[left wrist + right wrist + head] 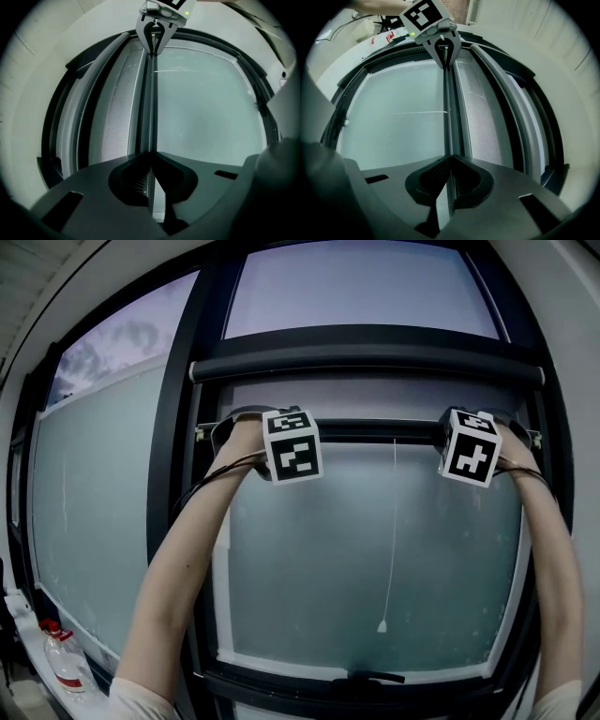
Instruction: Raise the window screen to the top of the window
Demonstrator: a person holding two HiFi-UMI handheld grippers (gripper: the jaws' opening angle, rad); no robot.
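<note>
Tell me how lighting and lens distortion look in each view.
Head view: backlit by the pale frosted glass pane, black window frame bowed by fisheye. Left gripper view: dark vignette, jaws shadowed, thin dark screen bar sharp. Right gripper view: much the same.

I faced a black-framed window (173, 427) with frosted lower panes (94, 512); the upper panes (361, 287) showed a dim, cloudy sky. A plastic bottle (64, 662) stood on the sill (33, 638) at lower left.

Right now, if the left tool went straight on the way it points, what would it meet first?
Probably the right tool: the left tool points along the screen bar both grip.
</note>
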